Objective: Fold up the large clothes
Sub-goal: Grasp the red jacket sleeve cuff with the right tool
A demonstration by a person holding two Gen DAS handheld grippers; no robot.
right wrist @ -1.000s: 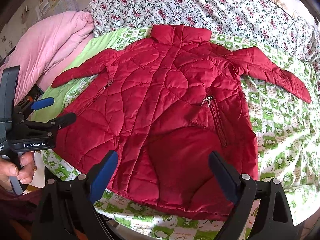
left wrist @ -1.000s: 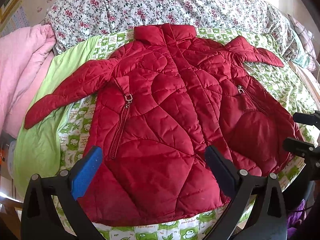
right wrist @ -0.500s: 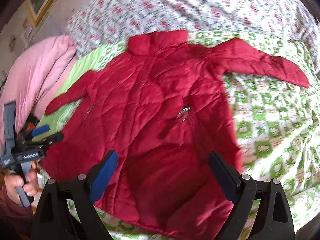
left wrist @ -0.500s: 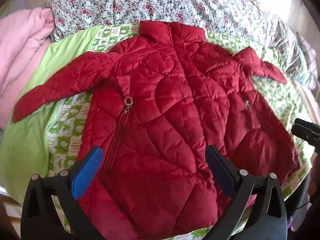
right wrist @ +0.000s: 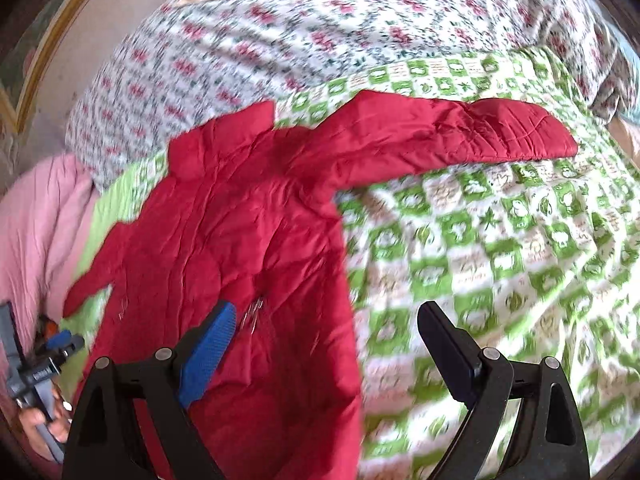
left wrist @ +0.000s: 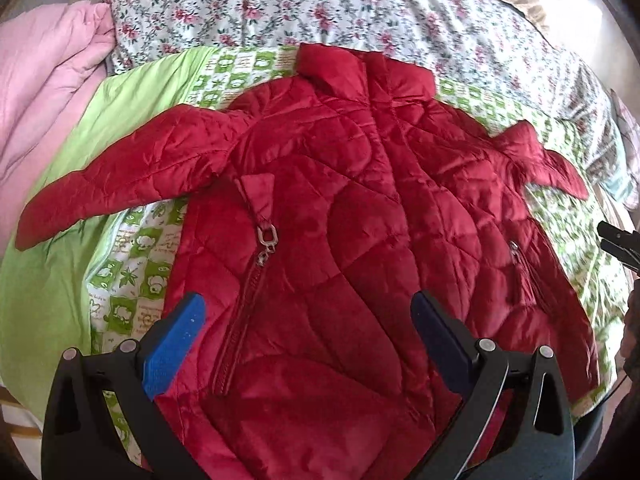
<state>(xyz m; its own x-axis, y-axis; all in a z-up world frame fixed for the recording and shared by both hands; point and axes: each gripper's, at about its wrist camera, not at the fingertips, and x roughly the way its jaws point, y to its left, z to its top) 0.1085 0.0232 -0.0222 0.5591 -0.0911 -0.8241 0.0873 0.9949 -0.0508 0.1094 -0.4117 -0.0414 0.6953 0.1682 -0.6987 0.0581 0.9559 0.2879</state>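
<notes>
A red quilted jacket point(left wrist: 352, 248) lies face up and spread flat on the bed, collar at the far side, both sleeves stretched out. My left gripper point(left wrist: 306, 320) is open and empty, above the jacket's lower left front near the pocket zip point(left wrist: 267, 240). My right gripper point(right wrist: 326, 332) is open and empty, above the jacket's right side edge point(right wrist: 256, 280); the right sleeve point(right wrist: 460, 132) stretches out beyond it. The left gripper also shows at the left edge of the right wrist view point(right wrist: 60, 344), and the right gripper's tips at the right edge of the left wrist view point(left wrist: 618, 240).
The jacket rests on a green-and-white checked sheet point(right wrist: 500, 264). A floral quilt point(left wrist: 320, 12) lies along the far side. A pink blanket point(left wrist: 44, 76) is bunched at the left beside a plain green sheet point(left wrist: 44, 280). The bed's near edge is just below the hem.
Both grippers have moved forward over the jacket. The right one has swung to the right, so the right sleeve and checked sheet now fill its view.
</notes>
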